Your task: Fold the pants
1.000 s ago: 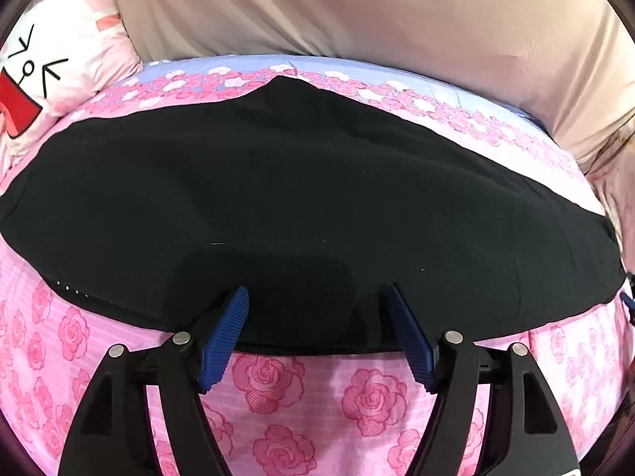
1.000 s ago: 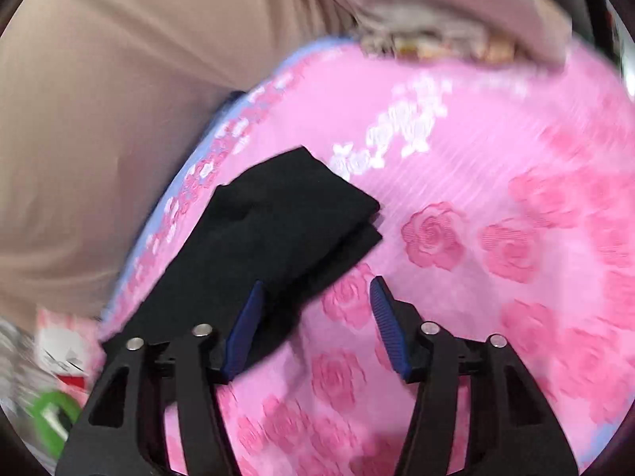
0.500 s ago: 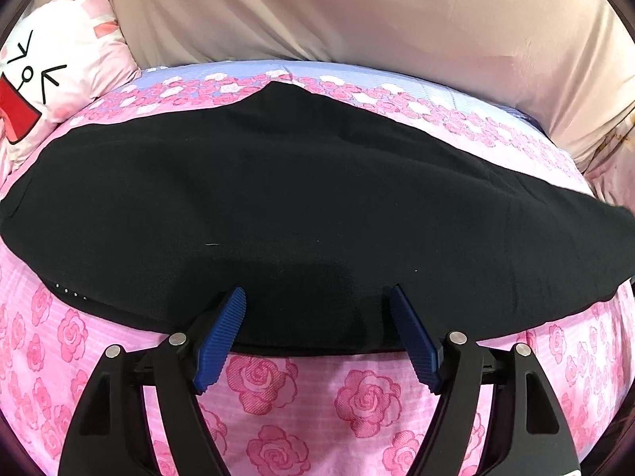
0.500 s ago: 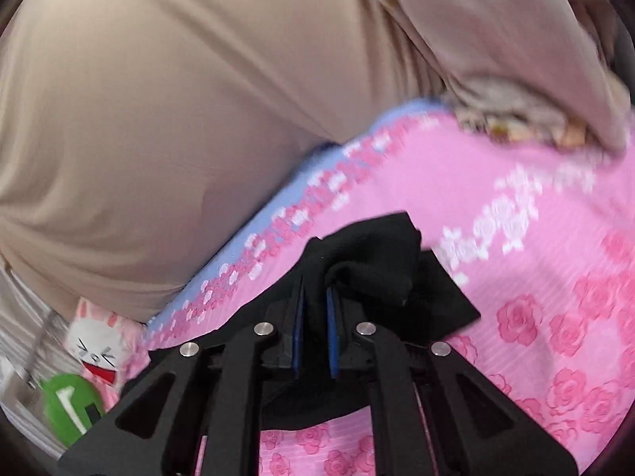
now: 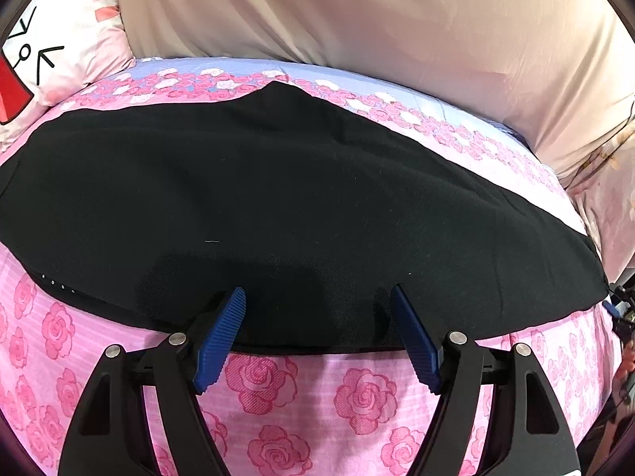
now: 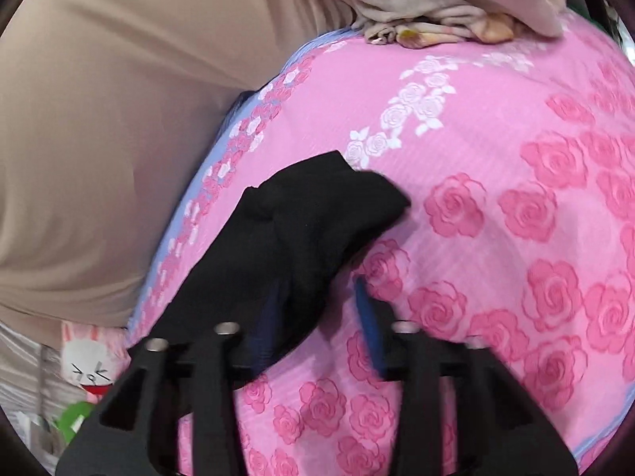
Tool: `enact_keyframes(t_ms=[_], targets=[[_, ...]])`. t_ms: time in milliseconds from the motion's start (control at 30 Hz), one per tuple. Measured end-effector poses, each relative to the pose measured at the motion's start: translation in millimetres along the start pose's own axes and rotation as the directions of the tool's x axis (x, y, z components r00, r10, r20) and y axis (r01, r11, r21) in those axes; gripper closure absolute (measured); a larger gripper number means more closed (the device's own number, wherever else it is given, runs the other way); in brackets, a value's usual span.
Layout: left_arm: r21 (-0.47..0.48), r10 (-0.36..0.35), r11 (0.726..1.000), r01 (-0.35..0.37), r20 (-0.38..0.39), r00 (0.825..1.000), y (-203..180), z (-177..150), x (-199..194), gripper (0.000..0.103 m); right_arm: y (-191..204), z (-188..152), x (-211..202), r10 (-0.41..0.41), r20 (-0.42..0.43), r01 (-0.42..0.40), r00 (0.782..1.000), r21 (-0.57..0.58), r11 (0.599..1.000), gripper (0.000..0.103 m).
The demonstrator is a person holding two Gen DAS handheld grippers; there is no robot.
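Left wrist: pants [image 5: 278,206] beyond hand-held gripper [image 5: 317,297].

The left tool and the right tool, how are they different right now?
The left tool is spread wide; the right tool has just been opening and stands narrower. The left tool sits at the near edge of the flat black pants; the right tool is at their bunched end. Both have blue pads and grip nothing.
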State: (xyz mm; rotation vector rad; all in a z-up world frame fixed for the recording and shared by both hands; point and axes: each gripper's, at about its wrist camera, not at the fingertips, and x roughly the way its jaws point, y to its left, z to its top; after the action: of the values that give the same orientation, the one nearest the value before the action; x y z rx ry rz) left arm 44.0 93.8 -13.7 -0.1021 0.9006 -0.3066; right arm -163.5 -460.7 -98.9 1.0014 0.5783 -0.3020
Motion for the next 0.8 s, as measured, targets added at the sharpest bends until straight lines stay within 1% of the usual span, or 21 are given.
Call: enact_keyframes(t_ms=[33, 67, 100, 167, 200, 267, 300, 367, 400, 433, 533, 567, 600, 667, 733, 767, 800], targets=[[-0.001, -0.002, 1.000, 0.002, 0.000, 1.000, 0.6, -0.1, -0.3, 0.031, -4.7, -2.2, -3.0, -0.008, 0.004, 0.008, 1.000, 0.012, 1.000, 0.059], [-0.003, -0.004, 1.000, 0.004, 0.001, 1.000, 0.9, 0.0, -0.6, 0.031, -10.5, -4.9, -7.7, -0.019, 0.015, 0.018, 1.000, 0.027, 0.999, 0.065], [-0.004, -0.005, 1.000, 0.005, 0.003, 1.000, 1.3, -0.5, -1.3, 0.031, -14.7, -6.7, -12.4, -0.030, 0.027, 0.029, 0.999, 0.032, 0.999, 0.066], [-0.008, -0.004, 1.000, 0.004, 0.005, 1.000, 1.6, -0.7, -1.5, 0.031, -13.4, -9.8, -14.9, -0.068, 0.020, 0.068, 0.997, -0.014, 0.998, 0.067], [-0.007, -0.002, 1.000, 0.002, 0.003, 1.000, 1.4, -1.2, -1.5, 0.030, -9.5, -10.6, -10.4, -0.103, 0.014, 0.104, 0.995, -0.048, 0.993, 0.068], [0.003, 0.005, 1.000, -0.005, -0.003, 1.000, -1.2, -0.6, 0.5, 0.027, 3.8, -8.2, -0.8, -0.159, 0.024, 0.161, 0.987, -0.125, 0.979, 0.068], [0.012, 0.012, 1.000, -0.012, -0.005, 1.000, -2.8, -0.5, 1.0, 0.026, 9.4, -5.5, 4.8, -0.169, 0.021, 0.170, 0.985, -0.150, 0.974, 0.068], [0.023, 0.029, 0.999, -0.029, -0.005, 1.000, -5.9, -1.2, 1.3, 0.026, 15.5, 2.6, 19.7, -0.131, -0.002, 0.129, 0.991, -0.162, 0.978, 0.068], [0.025, 0.032, 0.999, -0.032, -0.006, 0.999, -6.3, -1.3, 1.3, 0.026, 16.7, 6.8, 23.8, -0.104, -0.012, 0.101, 0.995, -0.150, 0.983, 0.067], [0.024, 0.032, 0.999, -0.032, -0.006, 0.999, -5.5, -1.1, 1.3, 0.026, 16.5, 13.3, 29.6, -0.057, -0.023, 0.054, 0.998, -0.121, 0.991, 0.067], [0.024, 0.036, 0.999, -0.036, -0.007, 0.999, -5.7, -1.0, 1.3, 0.026, 14.8, 24.4, 43.7, -0.005, -0.037, 0.002, 0.999, -0.080, 0.997, 0.068], [0.027, 0.039, 0.999, -0.039, -0.008, 0.999, -6.0, -1.3, 1.4, 0.026, 16.2, 25.2, 45.7, 0.006, -0.037, -0.009, 0.999, -0.082, 0.997, 0.081], [0.028, 0.041, 0.999, -0.041, -0.008, 0.999, -6.4, -1.0, 1.4, 0.026, 18.5, 25.3, 46.4, 0.008, -0.039, -0.011, 0.999, -0.094, 0.996, 0.099], [0.025, 0.047, 0.999, -0.047, -0.004, 0.999, -8.1, 0.3, -0.9, 0.026, 28.2, 26.9, 29.8, 0.000, 0.015, 0.002, 1.000, -0.134, 0.991, 0.102], [0.031, 0.047, 0.998, -0.047, 0.006, 0.999, -13.0, 0.7, -6.9, 0.026, 37.2, 30.8, -4.2, 0.019, 0.110, 0.001, 0.994, -0.183, 0.983, 0.102], [0.033, 0.036, 0.999, -0.036, 0.006, 0.999, -15.9, 0.6, -8.9, 0.026, 37.6, 31.6, -16.1, 0.011, 0.136, 0.017, 0.991, -0.201, 0.979, 0.103], [0.038, 0.021, 0.999, -0.021, 0.005, 1.000, -18.8, 0.2, -9.9, 0.026, 35.3, 33.3, -17.5, -0.009, 0.138, 0.038, 0.990, -0.214, 0.976, 0.103]])
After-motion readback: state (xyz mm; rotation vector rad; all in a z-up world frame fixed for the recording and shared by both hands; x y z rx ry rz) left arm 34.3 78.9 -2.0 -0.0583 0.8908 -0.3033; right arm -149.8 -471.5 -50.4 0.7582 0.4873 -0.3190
